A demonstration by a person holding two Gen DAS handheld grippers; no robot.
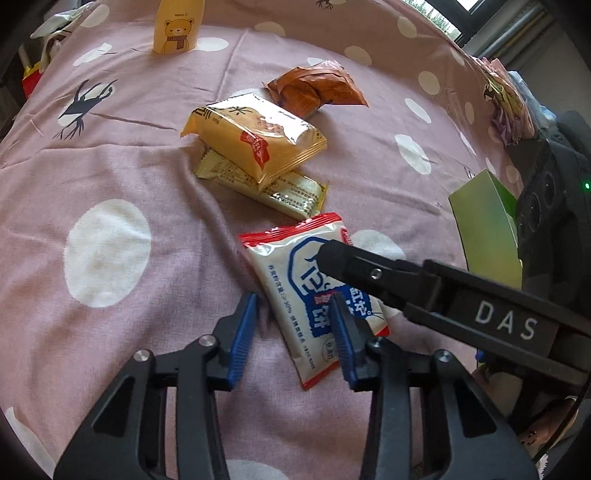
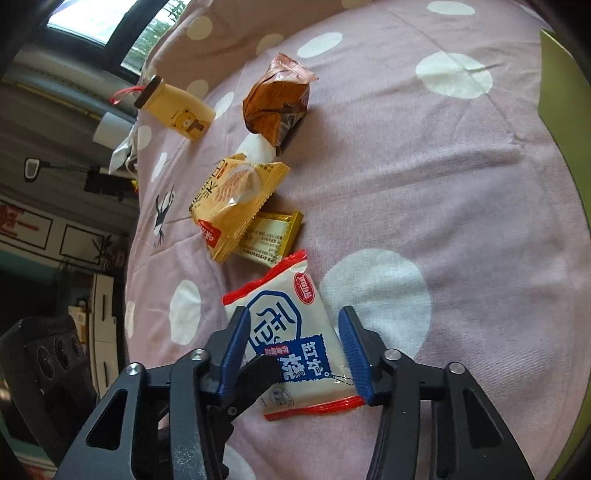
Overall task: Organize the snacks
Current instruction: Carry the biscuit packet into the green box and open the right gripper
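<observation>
Mostly, a pink cloth (image 1: 122, 155) with white dots covers the whole surface, and all snacks lie on it.

At 3 o'clock in the left wrist view a green box (image 1: 484, 225) stands at the edge, partly cut off.

Next in size is the white packet (image 1: 295, 280) with red ends and blue print, lying flat near the middle, at about 5 o'clock from the other snacks. Both grippers are at it. The left gripper (image 1: 293, 325) has its right blue pad on top of the packet and its left pad on the cloth just beside the packet's edge; its jaws are partly open, and I cannot tell if they pinch the packet. The right gripper (image 2: 295, 354) has 1 pad at each side of the same packet, jaws partly open; the right pad touches the edge, but a firm grip is not clear.

At 12 o'clock from the white packet, a yellow packet (image 1: 255, 140) rests on a flatter gold packet (image 1: 291, 195). Further, at 1 o'clock, lies a crumpled orange packet (image 1: 317, 88).

At 11 o'clock, far away, stands a yellow bear bottle (image 1: 177, 29).
</observation>
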